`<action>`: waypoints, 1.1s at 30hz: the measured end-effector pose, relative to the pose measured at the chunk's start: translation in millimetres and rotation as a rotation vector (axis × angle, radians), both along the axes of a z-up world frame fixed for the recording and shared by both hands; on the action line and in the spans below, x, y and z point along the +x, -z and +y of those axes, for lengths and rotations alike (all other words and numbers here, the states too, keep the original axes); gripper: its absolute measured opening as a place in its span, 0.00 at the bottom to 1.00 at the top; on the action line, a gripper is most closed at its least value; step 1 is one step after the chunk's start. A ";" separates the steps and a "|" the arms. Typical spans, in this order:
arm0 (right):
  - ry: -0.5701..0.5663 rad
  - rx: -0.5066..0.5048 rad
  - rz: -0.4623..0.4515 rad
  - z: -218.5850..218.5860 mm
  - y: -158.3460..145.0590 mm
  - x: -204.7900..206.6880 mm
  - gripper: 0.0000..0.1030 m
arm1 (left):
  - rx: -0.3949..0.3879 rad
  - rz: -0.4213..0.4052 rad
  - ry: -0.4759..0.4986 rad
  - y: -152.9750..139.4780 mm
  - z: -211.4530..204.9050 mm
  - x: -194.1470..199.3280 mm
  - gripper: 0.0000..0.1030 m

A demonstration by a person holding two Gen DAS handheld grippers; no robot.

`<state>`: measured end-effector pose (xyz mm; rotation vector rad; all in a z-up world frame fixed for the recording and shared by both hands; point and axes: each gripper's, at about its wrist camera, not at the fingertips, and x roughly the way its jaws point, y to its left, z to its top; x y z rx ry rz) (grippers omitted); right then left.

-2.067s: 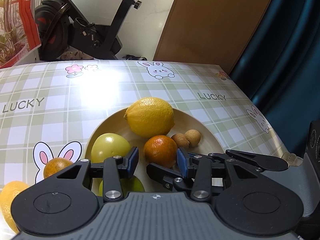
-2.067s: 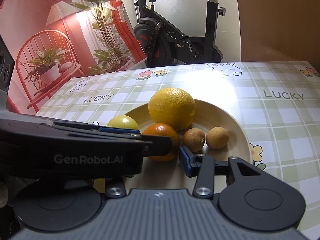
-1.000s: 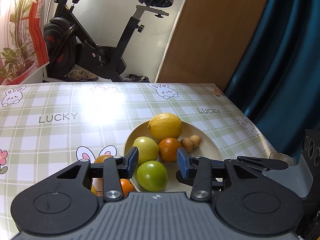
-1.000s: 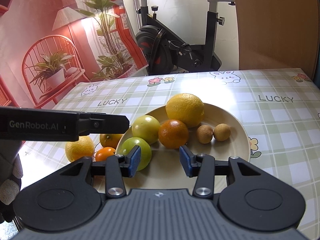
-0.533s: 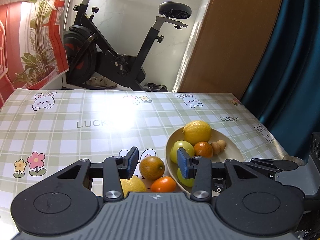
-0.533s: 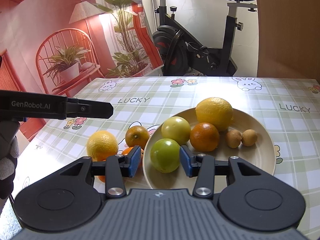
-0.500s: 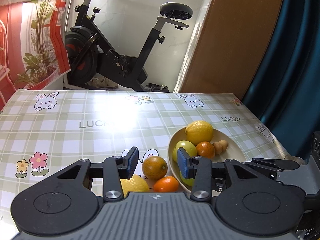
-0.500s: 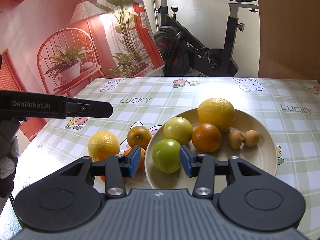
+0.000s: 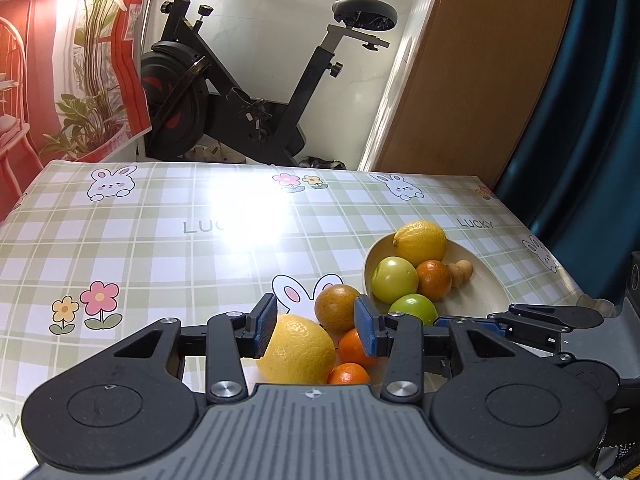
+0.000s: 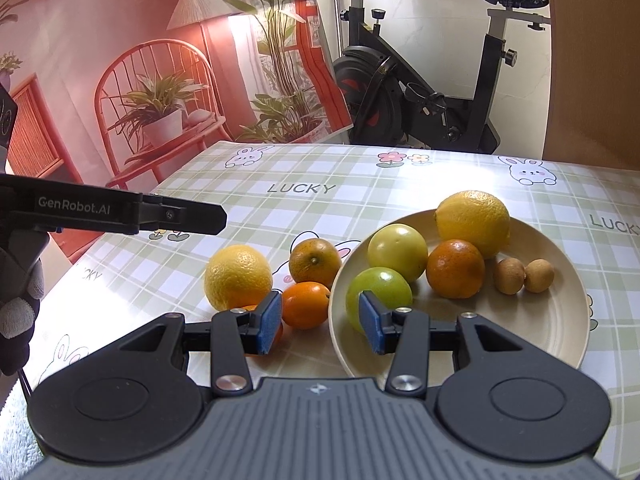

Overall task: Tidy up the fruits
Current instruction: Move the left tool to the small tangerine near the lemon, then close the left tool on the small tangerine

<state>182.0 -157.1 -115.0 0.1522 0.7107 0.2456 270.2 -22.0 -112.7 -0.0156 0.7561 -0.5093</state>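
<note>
A beige plate [image 10: 552, 320] holds a lemon [image 10: 474, 220], a yellow-green fruit [image 10: 396, 250], a green fruit [image 10: 378, 290], an orange [image 10: 454, 268] and two small brown fruits [image 10: 508, 275]. Left of the plate on the table lie a yellow orange [image 10: 238, 276], a greenish orange [image 10: 314, 261] and small tangerines [image 10: 304, 304]. My left gripper [image 9: 316, 326] is open and empty, above the yellow orange [image 9: 296, 350]. My right gripper [image 10: 318, 322] is open and empty, above the plate's near left rim. The plate also shows in the left wrist view [image 9: 484, 292].
The table wears a green checked cloth with rabbits and "LUCKY" print [image 9: 160, 232]. An exercise bike [image 9: 248, 92] stands behind the far edge. A red backdrop with plants [image 10: 160, 80] hangs at the left. The table's right edge meets a blue curtain [image 9: 580, 120].
Both grippers have pulled back and left from over the plate, so the loose fruit left of the plate now lies in front of them. Both stayed open.
</note>
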 end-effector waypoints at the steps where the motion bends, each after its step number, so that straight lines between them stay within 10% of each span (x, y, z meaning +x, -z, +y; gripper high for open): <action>1: -0.003 -0.001 0.001 0.6 0.9 -0.1 0.45 | 0.002 0.002 0.000 1.1 0.4 0.0 0.44; 33: -0.191 -0.028 0.113 48.4 32.3 24.8 0.47 | -0.005 0.070 0.015 23.4 9.8 -9.2 0.42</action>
